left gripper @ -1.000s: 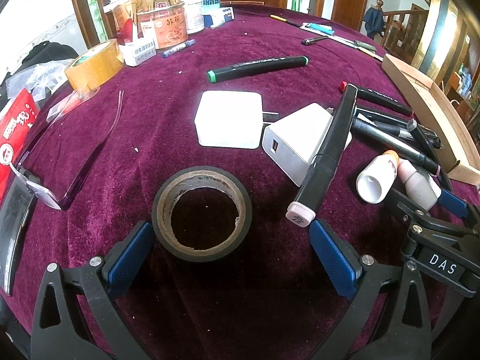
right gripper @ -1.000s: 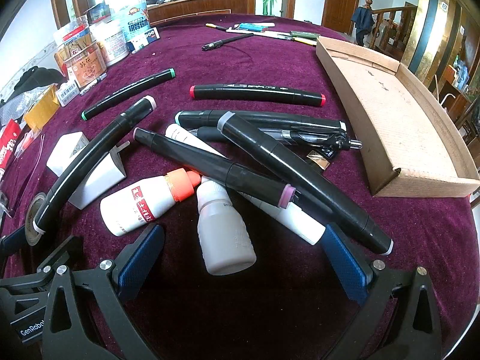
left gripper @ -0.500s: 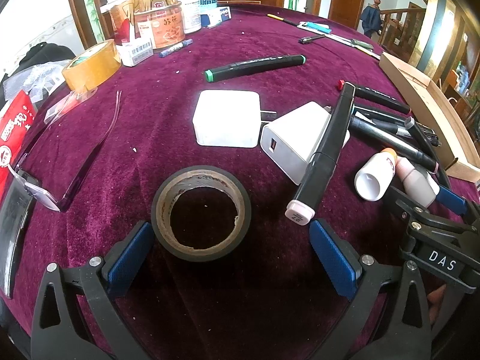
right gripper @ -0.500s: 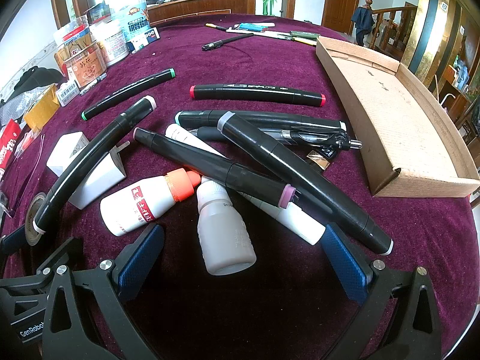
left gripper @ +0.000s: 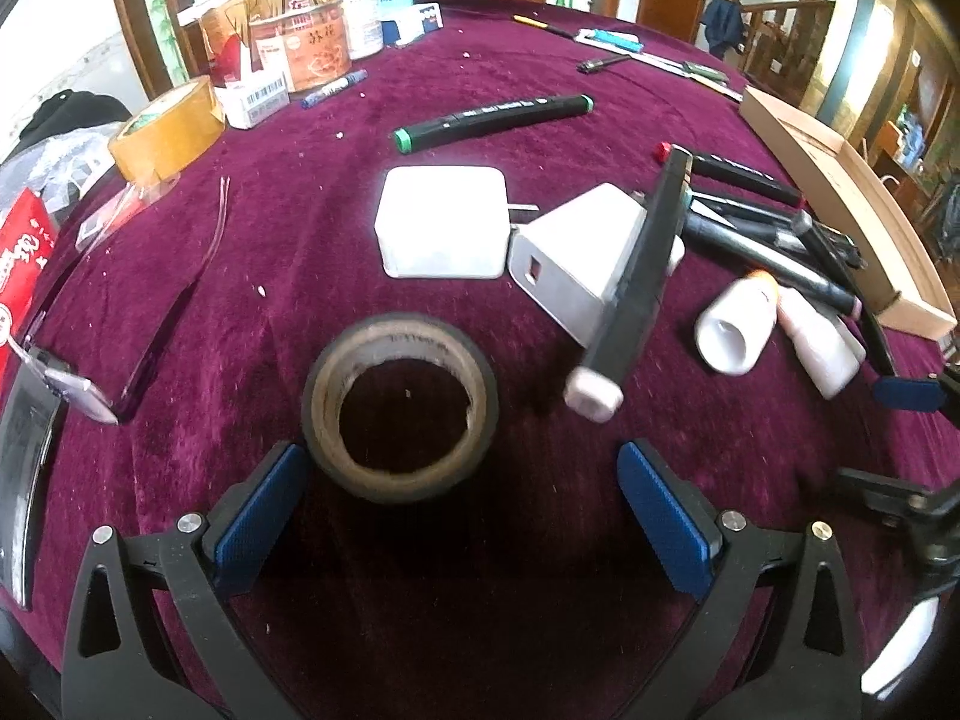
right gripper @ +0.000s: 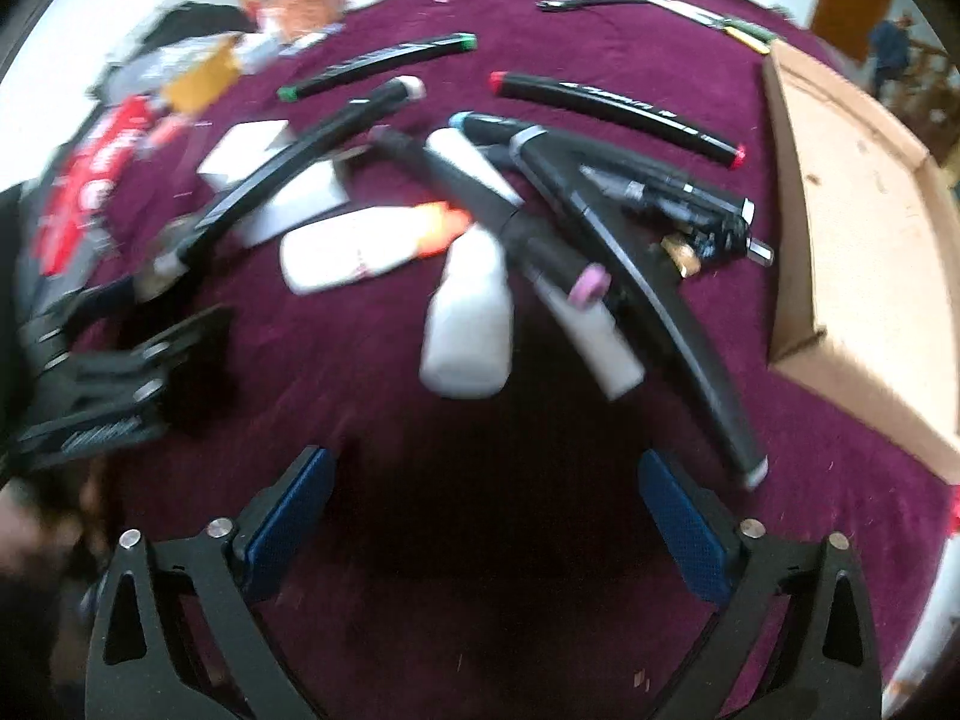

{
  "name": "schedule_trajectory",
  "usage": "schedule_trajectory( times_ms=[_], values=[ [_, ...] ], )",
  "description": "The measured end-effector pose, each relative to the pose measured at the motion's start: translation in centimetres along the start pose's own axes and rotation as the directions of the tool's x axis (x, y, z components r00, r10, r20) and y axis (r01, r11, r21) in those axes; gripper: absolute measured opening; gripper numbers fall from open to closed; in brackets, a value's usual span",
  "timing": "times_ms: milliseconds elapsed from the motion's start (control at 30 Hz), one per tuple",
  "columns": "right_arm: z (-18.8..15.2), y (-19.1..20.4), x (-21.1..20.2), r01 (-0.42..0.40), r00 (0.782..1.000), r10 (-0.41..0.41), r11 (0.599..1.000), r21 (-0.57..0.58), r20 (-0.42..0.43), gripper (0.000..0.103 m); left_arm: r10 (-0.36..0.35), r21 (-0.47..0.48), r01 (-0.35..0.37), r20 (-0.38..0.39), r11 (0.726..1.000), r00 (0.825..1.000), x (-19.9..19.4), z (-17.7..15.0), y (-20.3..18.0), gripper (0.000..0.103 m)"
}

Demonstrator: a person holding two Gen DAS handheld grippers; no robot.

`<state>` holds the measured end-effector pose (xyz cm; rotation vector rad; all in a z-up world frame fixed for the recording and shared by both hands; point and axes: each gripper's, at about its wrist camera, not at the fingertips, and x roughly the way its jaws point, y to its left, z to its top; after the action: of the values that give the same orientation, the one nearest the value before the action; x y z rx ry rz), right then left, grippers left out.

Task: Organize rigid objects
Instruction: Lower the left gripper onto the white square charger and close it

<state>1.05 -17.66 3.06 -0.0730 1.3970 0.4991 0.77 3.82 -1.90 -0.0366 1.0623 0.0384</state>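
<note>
On the purple cloth (left gripper: 300, 240), both wrist views:
Hard to make out: right wrist view is smeared by motion; labels on the far jars and boxes at 11 o'clock cannot be read. The cardboard tray (right gripper: 858, 228) is cut off at the 3 o'clock edge.
Black tape roll (left gripper: 400, 407): lies flat at 12 o'clock from the left gripper (left gripper: 462, 516), just beyond its pads, nearer the left one; contact cannot be told.
White chargers: square charger (left gripper: 441, 222) and angled charger (left gripper: 573, 261) at 12 to 1 o'clock beyond the roll, a pale-capped marker (left gripper: 645, 276) leaning across the angled one.
Marker heap (right gripper: 600, 210): at 12 o'clock from the right gripper (right gripper: 486, 522), apart from its pads; white bottle (right gripper: 468, 324) nearest, orange-capped bottle (right gripper: 366, 246) at 11 o'clock.
Left gripper: jaws spread wide, nothing between them.
Right gripper: jaws spread wide, just eased slightly inward, only bare cloth between them.
</note>
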Motion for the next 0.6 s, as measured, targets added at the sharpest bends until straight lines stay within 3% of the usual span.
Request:
schedule_trajectory(
  times_ms=[133,167,233,333,400,433,533,600],
  values=[
    [-2.5,-0.3,-3.6,0.011,0.993,0.003,0.992,-0.124,0.115,0.086,-0.038,0.009,0.038,-0.011,0.999,0.999,-2.0,-0.7,-0.3,0.092],
    [-1.5,0.5,-3.1,0.056,0.989,-0.034,0.987,-0.15,0.143,0.085,-0.057,-0.003,0.057,-0.004,0.998,0.998,-2.8,-0.6,-0.3,0.09],
    [-1.2,-0.2,-4.5,0.023,0.985,0.005,0.987,-0.161,0.173,0.085,-0.095,-0.008,0.095,0.009,0.995,0.995,-4.3,0.3,-0.3,0.09],
    [-0.7,-0.3,-5.3,0.027,0.974,0.015,0.983,-0.183,0.225,0.085,-0.083,0.017,0.083,0.036,0.996,0.996,-5.6,2.3,-0.8,0.086],
    [-0.4,-0.3,-5.5,0.034,0.97,0.015,0.98,-0.198,0.244,0.085,-0.071,0.023,0.07,0.043,0.997,0.997,-5.8,3.9,-0.9,0.067],
    [-0.5,-0.8,-5.9,0.031,0.966,0.022,0.979,-0.2,0.257,0.085,-0.064,0.017,0.063,0.043,0.998,0.997,-5.6,5.0,-0.6,0.067],
    [-0.5,-2.0,-6.9,0.028,0.961,0.022,0.984,-0.178,0.274,0.085,-0.067,-0.059,0.067,0.004,0.996,0.998,-4.6,7.3,0.9,0.067],
    [-0.6,-2.9,-7.2,0.023,0.958,0.023,0.987,-0.158,0.286,0.085,-0.111,-0.168,0.105,-0.031,0.98,0.993,-3.4,8.9,2.8,0.067]
  ],
)
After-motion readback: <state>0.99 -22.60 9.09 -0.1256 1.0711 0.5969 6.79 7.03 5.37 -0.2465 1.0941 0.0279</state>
